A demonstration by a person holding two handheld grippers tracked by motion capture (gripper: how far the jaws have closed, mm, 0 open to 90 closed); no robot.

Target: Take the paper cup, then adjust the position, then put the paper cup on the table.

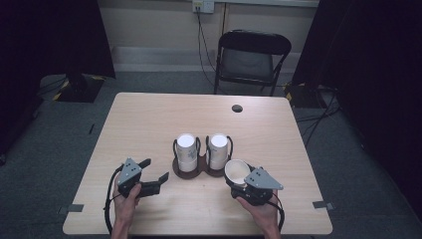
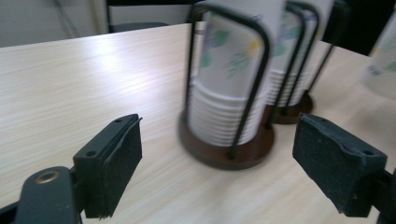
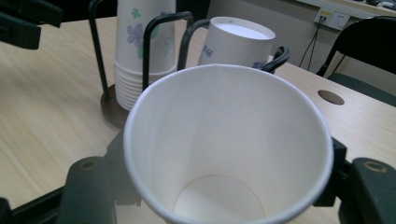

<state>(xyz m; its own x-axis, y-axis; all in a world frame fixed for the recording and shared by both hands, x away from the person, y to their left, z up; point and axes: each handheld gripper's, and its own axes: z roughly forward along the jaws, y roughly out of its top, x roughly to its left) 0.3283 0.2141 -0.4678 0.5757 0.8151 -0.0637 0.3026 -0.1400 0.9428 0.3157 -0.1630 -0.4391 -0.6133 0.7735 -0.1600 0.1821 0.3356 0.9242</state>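
Here the right gripper (image 1: 247, 180) held a single white paper cup (image 1: 237, 171), its jaws pressed against the cup's sides, the cup's open mouth tipped toward the camera in the right gripper view (image 3: 229, 144). It sat just beside the right-hand stack of cups (image 1: 218, 149) in the double wire cup holder (image 1: 197, 167), which stood near the middle of the light wooden table (image 1: 149, 119). The left stack (image 1: 186, 151) carried a leafy floral print. The left gripper (image 1: 155, 171) lay low over the table to the holder's left, its jaws spread wide with nothing between them, pointed at the holder's wooden base (image 2: 224, 149).
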